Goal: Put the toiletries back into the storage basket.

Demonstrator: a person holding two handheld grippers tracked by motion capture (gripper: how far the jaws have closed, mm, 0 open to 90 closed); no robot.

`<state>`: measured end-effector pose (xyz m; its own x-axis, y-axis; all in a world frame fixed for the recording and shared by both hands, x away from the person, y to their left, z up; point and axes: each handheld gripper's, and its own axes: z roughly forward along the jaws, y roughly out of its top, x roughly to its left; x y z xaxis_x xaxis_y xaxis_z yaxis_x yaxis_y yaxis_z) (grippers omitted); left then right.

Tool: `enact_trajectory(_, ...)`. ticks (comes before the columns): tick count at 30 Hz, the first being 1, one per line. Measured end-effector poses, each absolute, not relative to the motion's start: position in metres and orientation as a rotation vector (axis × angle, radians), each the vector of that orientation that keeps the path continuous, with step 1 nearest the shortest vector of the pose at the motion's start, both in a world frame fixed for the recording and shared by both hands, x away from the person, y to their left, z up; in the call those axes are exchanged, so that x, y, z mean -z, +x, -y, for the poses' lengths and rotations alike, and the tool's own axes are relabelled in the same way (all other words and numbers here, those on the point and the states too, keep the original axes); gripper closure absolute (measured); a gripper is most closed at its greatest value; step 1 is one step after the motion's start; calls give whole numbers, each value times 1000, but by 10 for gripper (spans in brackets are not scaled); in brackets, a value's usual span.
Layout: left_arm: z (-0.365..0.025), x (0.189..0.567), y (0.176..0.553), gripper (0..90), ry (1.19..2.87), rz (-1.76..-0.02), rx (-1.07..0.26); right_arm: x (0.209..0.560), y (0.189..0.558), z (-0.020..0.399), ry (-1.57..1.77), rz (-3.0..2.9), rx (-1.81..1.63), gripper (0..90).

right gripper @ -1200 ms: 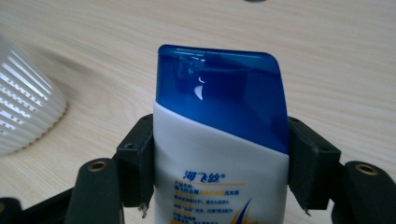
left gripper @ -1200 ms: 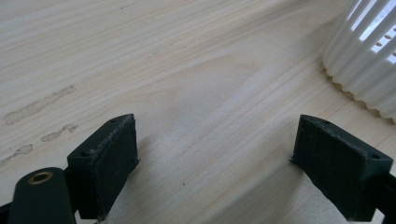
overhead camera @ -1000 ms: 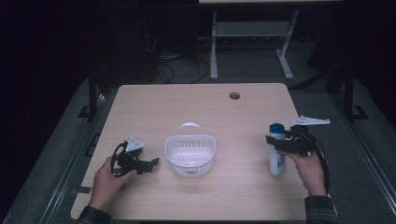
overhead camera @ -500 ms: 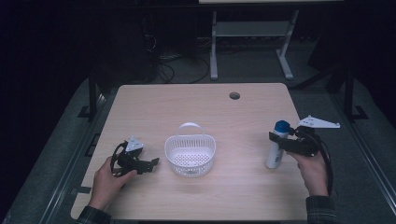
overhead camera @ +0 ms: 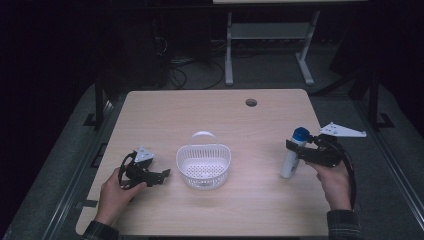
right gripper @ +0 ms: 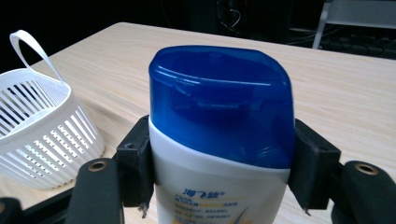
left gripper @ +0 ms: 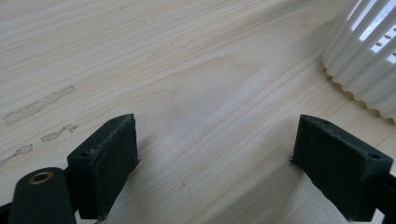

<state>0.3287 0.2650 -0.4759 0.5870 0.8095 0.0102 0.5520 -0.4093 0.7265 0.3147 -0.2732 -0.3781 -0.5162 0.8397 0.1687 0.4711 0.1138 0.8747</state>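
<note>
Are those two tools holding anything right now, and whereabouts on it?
The right tool clamps the white bottle just below its blue cap. The left tool is open on the table, holding nothing.

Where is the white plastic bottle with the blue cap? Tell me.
In the high view, the white plastic bottle with the blue cap is at the table's right side, clamped by the right gripper, right of the white slatted basket.

I see a pale wooden table (overhead camera: 220,115) with a round cable hole (overhead camera: 251,102) near its far edge, upper centre of the high view. A white slatted basket (overhead camera: 203,166) sits at mid-frame. At right, a white bottle with a blue cap (overhead camera: 292,159) stands upright but slightly tilted; I cannot tell whether its base touches the wood.
</note>
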Motion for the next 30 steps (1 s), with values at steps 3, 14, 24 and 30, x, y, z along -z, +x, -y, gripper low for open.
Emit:
enact_trajectory(3,-265,476,329,130,2121,-1077,-476,375,314,271,1266,-2031,-1376,350)
enact_trajectory(14,-265,476,329,130,2122,-1077,-476,364,310,263,1227,-2023,-1407,350)
enact_trajectory(24,-265,476,329,129,2123,-1077,-475,355,307,253,1194,-2025,-1417,351)
enact_trajectory(30,-264,476,329,129,2119,-1081,-476,350,307,244,1166,-2037,-1429,351)
